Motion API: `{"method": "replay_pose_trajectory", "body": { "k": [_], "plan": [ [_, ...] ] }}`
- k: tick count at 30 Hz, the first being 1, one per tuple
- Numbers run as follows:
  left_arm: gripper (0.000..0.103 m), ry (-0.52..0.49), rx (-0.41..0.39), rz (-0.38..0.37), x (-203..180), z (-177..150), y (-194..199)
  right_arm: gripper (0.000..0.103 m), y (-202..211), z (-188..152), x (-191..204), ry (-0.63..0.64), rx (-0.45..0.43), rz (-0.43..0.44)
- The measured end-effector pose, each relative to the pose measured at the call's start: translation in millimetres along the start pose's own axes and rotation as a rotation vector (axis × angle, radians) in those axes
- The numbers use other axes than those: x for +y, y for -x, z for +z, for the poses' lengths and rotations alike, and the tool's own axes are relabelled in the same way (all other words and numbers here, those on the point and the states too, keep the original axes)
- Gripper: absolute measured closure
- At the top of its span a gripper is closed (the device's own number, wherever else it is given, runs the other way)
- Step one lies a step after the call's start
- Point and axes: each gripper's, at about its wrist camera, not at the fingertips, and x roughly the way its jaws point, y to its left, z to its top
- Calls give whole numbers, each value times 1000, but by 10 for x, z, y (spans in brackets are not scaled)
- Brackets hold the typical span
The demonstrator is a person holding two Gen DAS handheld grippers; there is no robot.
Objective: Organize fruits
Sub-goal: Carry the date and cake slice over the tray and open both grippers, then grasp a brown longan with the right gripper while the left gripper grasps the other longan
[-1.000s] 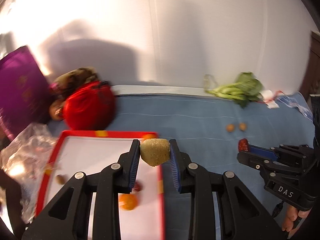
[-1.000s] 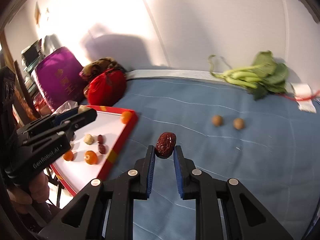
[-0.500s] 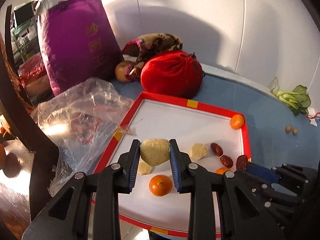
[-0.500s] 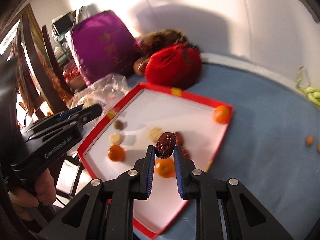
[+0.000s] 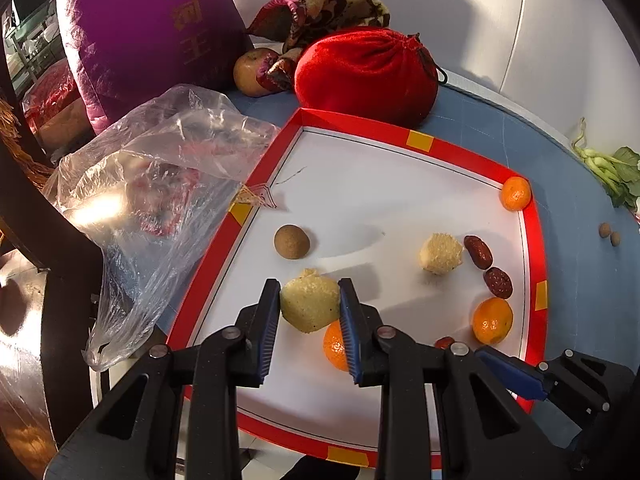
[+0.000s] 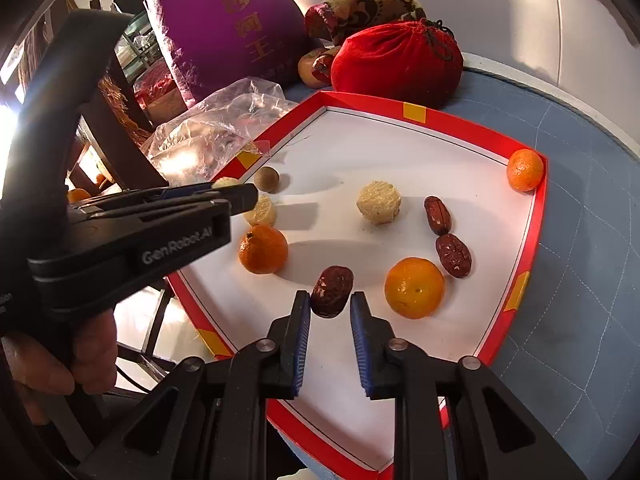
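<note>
A red-rimmed white tray (image 5: 360, 196) (image 6: 400, 144) holds three tangerines, two red dates (image 6: 438, 214), pale yellow lumps (image 6: 379, 203) and a brown ball (image 5: 291, 241). My left gripper (image 5: 309, 306) is shut on a pale yellow lump (image 5: 310, 304) low over the tray's left part; it also shows in the right wrist view (image 6: 236, 196). My right gripper (image 6: 330, 306) stands slightly apart around a dark red date (image 6: 332, 291) that lies on or just above the tray, beside a tangerine (image 6: 414, 287).
A red drawstring pouch (image 5: 366, 74), a purple bag (image 5: 152, 36) and a patterned cloth with an apple (image 5: 252, 72) stand behind the tray. A clear plastic bag (image 5: 152, 200) lies left of it. Greens (image 5: 612, 170) and two small nuts (image 5: 609, 234) lie on the blue mat at right.
Both grippers have dropped lower and closer over the tray. The right jaws have widened a little around the date.
</note>
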Motion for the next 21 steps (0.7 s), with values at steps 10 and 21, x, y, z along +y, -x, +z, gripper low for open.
{"method": "replay_pose_trajectory", "body": {
  "k": [10,21],
  "plan": [
    [56,-95,-149,80,-461,51,248,71,610,45,-232,-5,-111,5],
    [48,-332,-170,-221,-2312,157,388,68,1668,-442,-2341,-281,-207,-339]
  ]
}}
